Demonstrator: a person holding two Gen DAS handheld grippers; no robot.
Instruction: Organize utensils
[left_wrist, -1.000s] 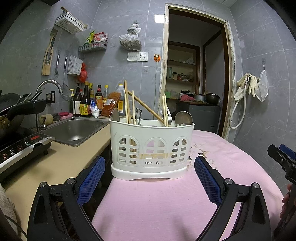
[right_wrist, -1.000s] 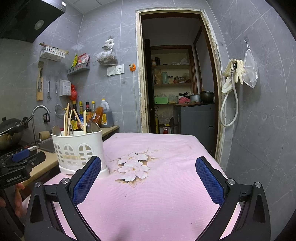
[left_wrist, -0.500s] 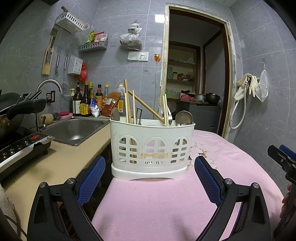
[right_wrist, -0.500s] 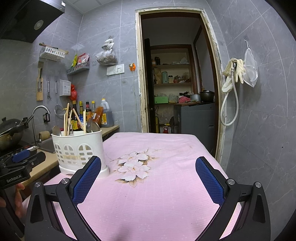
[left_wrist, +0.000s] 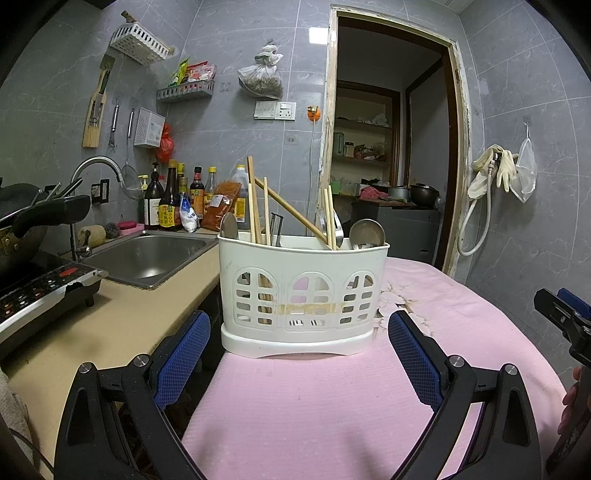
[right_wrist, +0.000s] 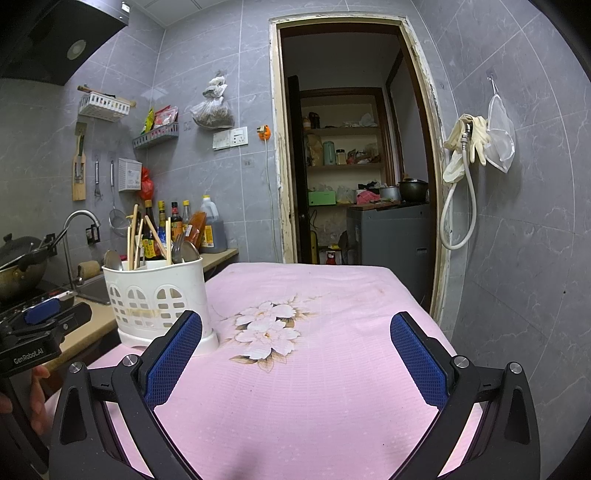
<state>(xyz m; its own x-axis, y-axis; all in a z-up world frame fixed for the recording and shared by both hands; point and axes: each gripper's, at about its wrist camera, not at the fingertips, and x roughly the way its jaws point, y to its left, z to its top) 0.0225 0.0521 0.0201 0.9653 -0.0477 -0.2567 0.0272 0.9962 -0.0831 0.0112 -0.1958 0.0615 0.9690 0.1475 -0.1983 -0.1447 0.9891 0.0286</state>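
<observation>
Left tongs agape facing caddy; right tongs agape.

two sets of tongs, left tongs and right tongs, alike in build: black matte plastic arms, angular and hollowed with triangular cut-outs, ending in blue pads with a fine mesh grip pattern. silver round screws at the arm joints. seen from the right wrist view, a black block on the left unit with a blue insert and white lettering "genrobot.ai". bare skin of fingers beneath it, light in tone.
</observation>
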